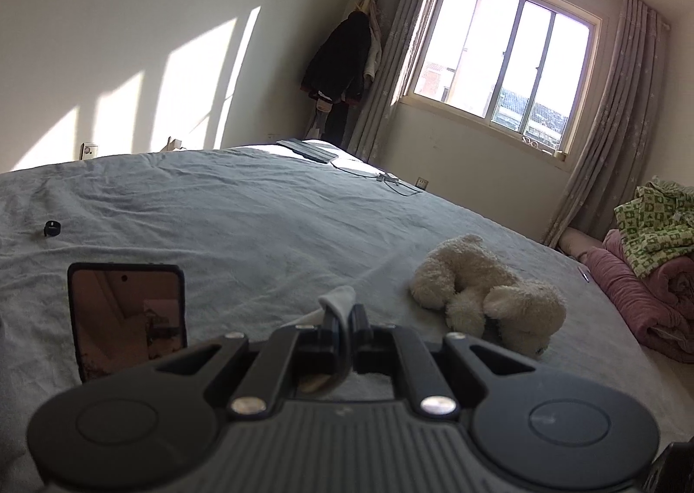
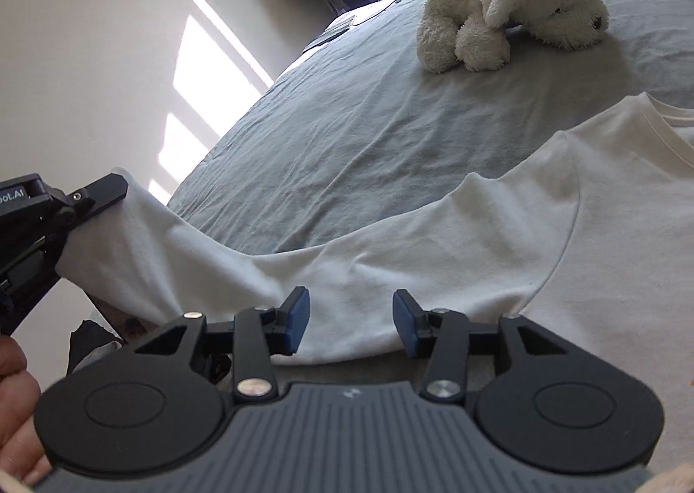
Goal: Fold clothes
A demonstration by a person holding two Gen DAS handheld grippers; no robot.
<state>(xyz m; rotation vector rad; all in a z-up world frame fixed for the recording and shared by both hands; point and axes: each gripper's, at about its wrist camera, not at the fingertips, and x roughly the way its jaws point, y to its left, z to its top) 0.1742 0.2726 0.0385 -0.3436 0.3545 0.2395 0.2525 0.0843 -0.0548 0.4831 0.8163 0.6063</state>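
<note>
Your left gripper (image 1: 342, 321) was clamped tight on a fold of the white cotton T-shirt (image 2: 433, 241), pinching the sleeve end and holding it lifted at the left of the right wrist view. Your right gripper (image 2: 351, 324) stood partly open, blue pads (image 2: 298, 319) apart, nothing pressed between them; the shirt's lower edge lay just beyond the tips. No earlier frame, so no call on jaw motion. The shirt was spread near you on the wrinkled grey-blue bed sheet (image 1: 260, 211), collar to the right. A fluffy cream plush dog (image 1: 486, 289) lay farther off on the right. A black phone (image 1: 128, 315) sat upright, near left. A hand (image 2: 13, 402) showed at the left edge.
</note>
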